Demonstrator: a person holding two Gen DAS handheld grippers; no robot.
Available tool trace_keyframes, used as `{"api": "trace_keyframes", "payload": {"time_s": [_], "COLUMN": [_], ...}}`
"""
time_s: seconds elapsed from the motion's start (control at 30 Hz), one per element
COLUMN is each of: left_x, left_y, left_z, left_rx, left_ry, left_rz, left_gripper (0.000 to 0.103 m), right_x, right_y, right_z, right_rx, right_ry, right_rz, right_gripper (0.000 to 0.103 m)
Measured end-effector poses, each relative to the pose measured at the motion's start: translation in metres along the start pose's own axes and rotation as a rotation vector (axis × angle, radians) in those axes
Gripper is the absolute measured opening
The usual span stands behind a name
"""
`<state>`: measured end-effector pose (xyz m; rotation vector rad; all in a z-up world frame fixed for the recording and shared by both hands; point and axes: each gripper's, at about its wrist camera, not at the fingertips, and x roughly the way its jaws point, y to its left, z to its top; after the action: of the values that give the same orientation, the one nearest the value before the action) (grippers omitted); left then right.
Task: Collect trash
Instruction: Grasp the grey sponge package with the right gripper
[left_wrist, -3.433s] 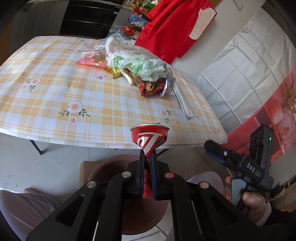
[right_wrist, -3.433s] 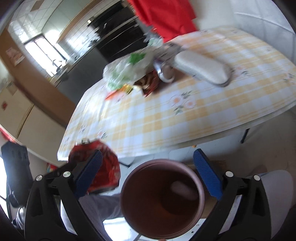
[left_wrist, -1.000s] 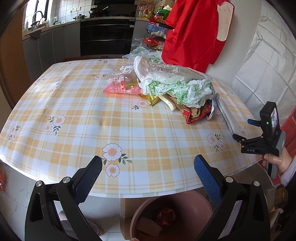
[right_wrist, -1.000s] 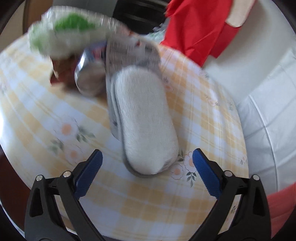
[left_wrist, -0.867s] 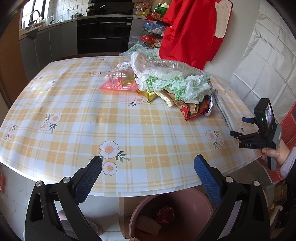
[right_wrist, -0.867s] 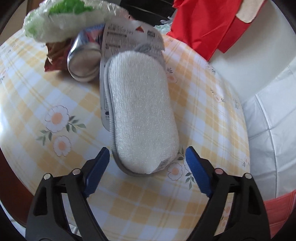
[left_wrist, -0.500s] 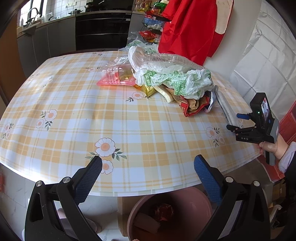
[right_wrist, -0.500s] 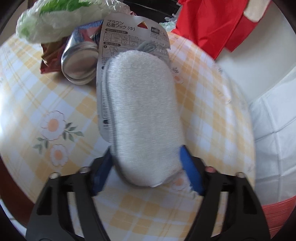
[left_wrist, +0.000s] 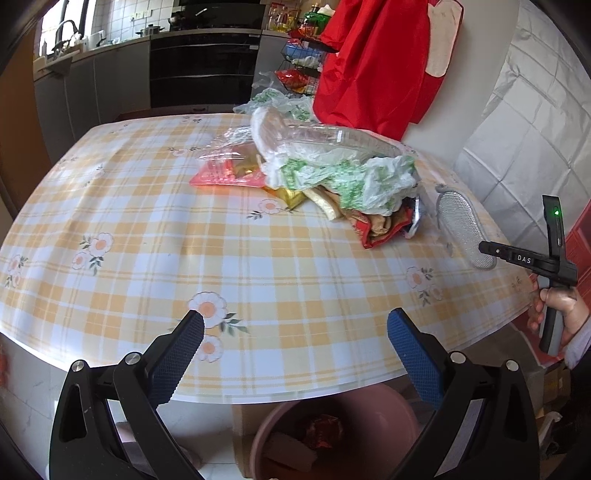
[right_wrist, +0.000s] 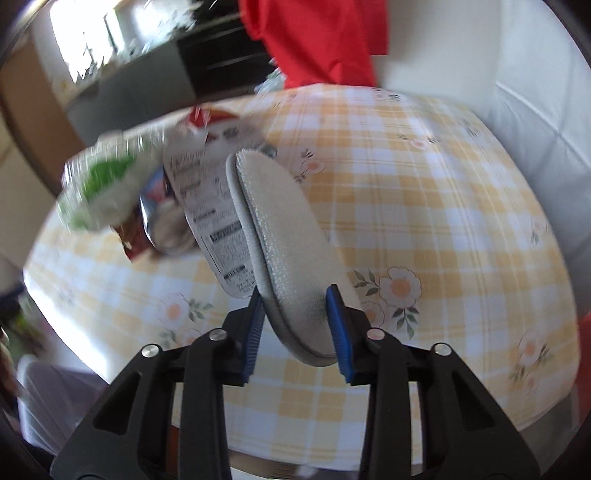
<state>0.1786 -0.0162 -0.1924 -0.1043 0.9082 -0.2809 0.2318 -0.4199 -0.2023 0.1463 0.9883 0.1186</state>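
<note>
A long white sponge pad on a printed card (right_wrist: 280, 221) is tilted up off the checked table (left_wrist: 147, 221), with its near end between the blue pads of my right gripper (right_wrist: 295, 306). The jaws are closing and both pads press on it. In the left wrist view the same pad (left_wrist: 463, 229) hangs at the table's right edge. My left gripper (left_wrist: 295, 325) is open with nothing in it, over the near table edge. Below stands a pink bin (left_wrist: 384, 417) holding a crushed red can (left_wrist: 325, 428).
A heap of trash (left_wrist: 332, 173), with a green-and-white bag, a clear tray and wrappers, lies mid-table. A silver can (right_wrist: 162, 221) rests beside it. A red garment (left_wrist: 376, 62) hangs on the far wall. A hand (left_wrist: 561, 306) holds the right gripper.
My right gripper closed from wide open onto the sponge pad's near end, then rolled and lifted it off the table. The left gripper barely moved and stays open.
</note>
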Motion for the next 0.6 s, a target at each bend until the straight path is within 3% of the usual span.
{"api": "trace_keyframes", "payload": {"time_s": [0.2, 0.33, 0.47, 0.6], "left_x": [0.011, 0.042, 0.088, 0.124], "left_y": [-0.048, -0.083, -0.122, -0.155], "left_z": [0.016, 0.033, 0.046, 0.052], "left_rx": [0.064, 0.03, -0.038, -0.056], "left_ry": [0.008, 0.077, 0.166, 0.212], "left_rz": [-0.112, -0.202, -0.281, -0.292], "left_gripper": [0.095, 0.07, 0.047, 0.044], "right_x": [-0.012, -0.02, -0.029, -0.041], "right_y": [-0.017, -0.024, -0.04, -0.058], "right_z": [-0.006, -0.008, -0.015, -0.029], "right_rx": [0.136, 0.148, 0.202, 0.276], "right_ry": [-0.036, -0.068, -0.096, -0.147], "right_rz": [0.059, 0.052, 0.032, 0.036], "right_gripper": [0.031, 0.021, 0.02, 0.019]}}
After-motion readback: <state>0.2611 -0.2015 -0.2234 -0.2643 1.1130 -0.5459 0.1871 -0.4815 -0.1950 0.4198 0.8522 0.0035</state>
